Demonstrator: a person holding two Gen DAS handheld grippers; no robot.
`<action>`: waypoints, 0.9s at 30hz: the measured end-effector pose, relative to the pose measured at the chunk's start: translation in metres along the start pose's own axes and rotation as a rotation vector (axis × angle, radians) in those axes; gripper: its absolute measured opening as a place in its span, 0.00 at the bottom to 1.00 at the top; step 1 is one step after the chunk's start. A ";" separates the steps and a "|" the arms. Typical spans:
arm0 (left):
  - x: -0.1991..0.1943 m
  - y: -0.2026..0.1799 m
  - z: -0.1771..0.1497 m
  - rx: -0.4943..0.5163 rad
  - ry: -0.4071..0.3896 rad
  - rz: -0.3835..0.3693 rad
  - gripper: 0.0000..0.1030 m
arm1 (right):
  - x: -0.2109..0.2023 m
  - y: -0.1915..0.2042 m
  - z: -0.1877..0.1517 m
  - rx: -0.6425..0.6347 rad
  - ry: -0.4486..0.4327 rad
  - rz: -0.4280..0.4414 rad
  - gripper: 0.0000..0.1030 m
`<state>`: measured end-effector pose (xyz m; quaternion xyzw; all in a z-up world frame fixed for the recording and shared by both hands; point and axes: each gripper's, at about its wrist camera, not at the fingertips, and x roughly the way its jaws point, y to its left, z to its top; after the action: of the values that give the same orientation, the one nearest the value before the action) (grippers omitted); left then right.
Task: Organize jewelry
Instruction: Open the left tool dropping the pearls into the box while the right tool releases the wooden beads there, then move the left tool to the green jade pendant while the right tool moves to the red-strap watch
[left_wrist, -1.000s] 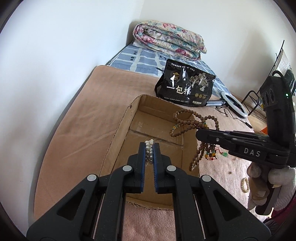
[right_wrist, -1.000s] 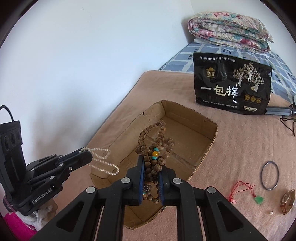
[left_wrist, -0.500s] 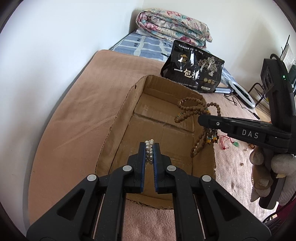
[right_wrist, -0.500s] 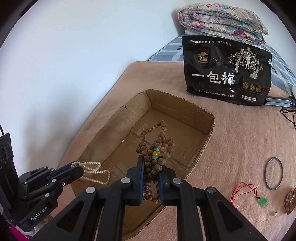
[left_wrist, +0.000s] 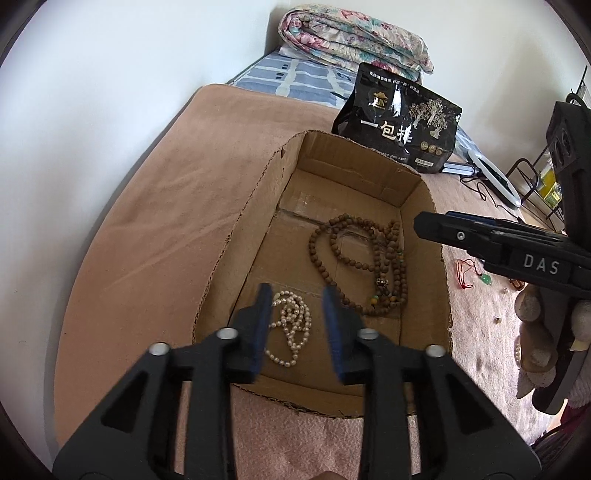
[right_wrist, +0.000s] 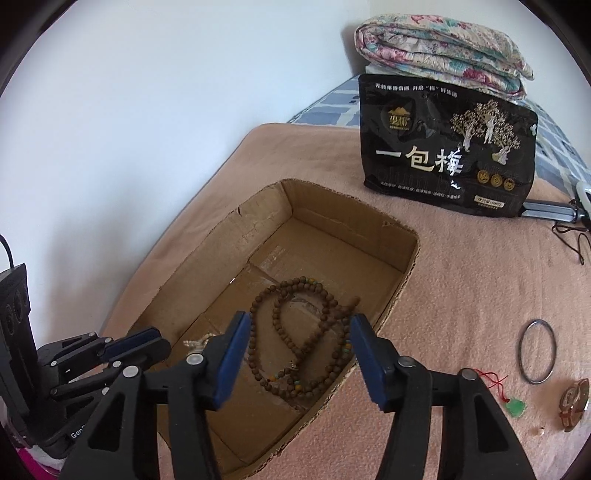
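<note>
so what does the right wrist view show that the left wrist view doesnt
Only the right wrist view shows the metal bangle lying on the blanket. Only the left wrist view shows the pearl necklace in full, plus the white ring light. Both show the cardboard box, the wooden bead necklace inside it, the black snack bag, and the jade pendant.

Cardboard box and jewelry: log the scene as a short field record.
box: cardboard box, open top, on pink blanket
in box: wooden bead necklace; pearl necklace
left gripper: jaws just opened, pearls released
right gripper: jaws just opened, beads released
outside box: metal bangle, green pendant on red cord
</note>
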<state>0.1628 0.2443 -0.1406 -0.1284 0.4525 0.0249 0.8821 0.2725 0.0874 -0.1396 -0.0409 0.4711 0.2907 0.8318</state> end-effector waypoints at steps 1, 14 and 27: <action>-0.001 0.000 0.000 0.001 -0.002 0.001 0.31 | -0.002 0.000 0.000 -0.003 -0.004 -0.005 0.63; -0.021 -0.014 0.003 0.019 -0.044 0.014 0.31 | -0.043 -0.006 -0.008 -0.014 -0.068 -0.068 0.85; -0.041 -0.071 0.007 0.134 -0.083 -0.019 0.53 | -0.103 -0.045 -0.022 0.005 -0.148 -0.162 1.00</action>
<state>0.1555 0.1806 -0.0887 -0.0724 0.4149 -0.0084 0.9070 0.2394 -0.0032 -0.0779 -0.0550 0.4044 0.2236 0.8851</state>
